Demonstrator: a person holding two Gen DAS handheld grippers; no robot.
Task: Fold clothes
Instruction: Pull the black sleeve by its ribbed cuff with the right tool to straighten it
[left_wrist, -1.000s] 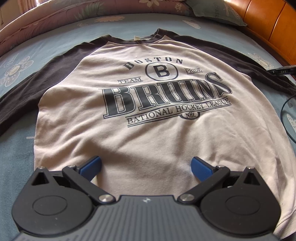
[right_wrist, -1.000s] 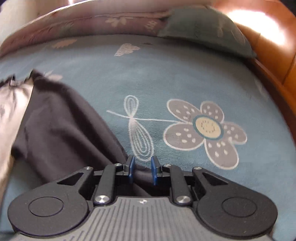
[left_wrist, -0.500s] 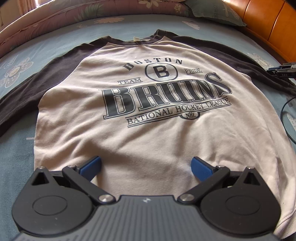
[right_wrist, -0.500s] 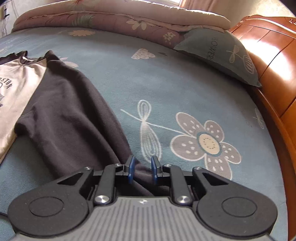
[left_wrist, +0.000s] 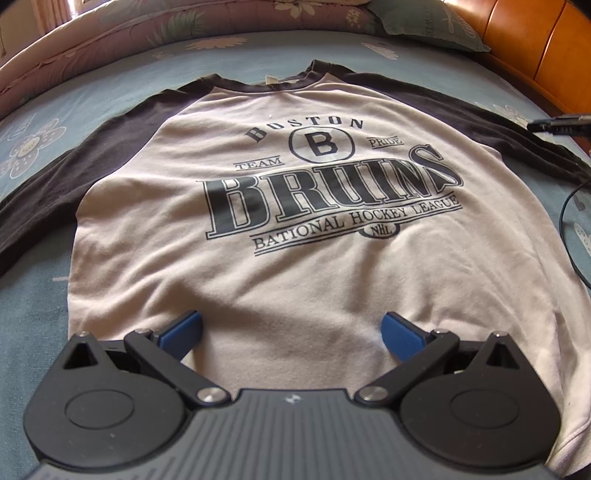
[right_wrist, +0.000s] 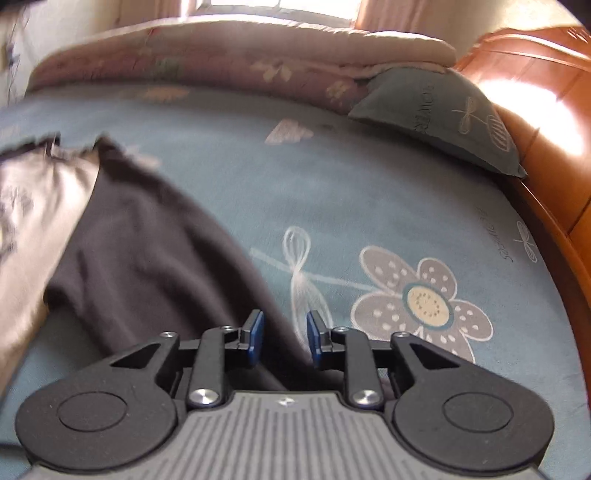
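Observation:
A cream raglan shirt (left_wrist: 280, 280) with dark sleeves and a "Boston Bruins" print lies flat, face up, on the blue bedspread. My left gripper (left_wrist: 291, 332) hovers wide open over the shirt's lower hem, with nothing between its blue pads. In the right wrist view the shirt's dark right sleeve (right_wrist: 155, 258) stretches out to the side across the bed. Its end runs between the narrow-set fingers of my right gripper (right_wrist: 285, 338), which is shut on it. This view is blurred, and the sleeve's cuff is hidden under the gripper body.
The floral blue bedspread (right_wrist: 369, 192) spreads around the shirt. A rolled quilt (right_wrist: 221, 59) and a teal pillow (right_wrist: 439, 114) lie at the far end. A wooden headboard (right_wrist: 546, 122) runs along the right. A black cable (left_wrist: 563, 229) loops at the right edge.
The left gripper has not moved. The right wrist view has tilted and shifted with the sleeve still between the fingers, and the gap between them looks slightly wider.

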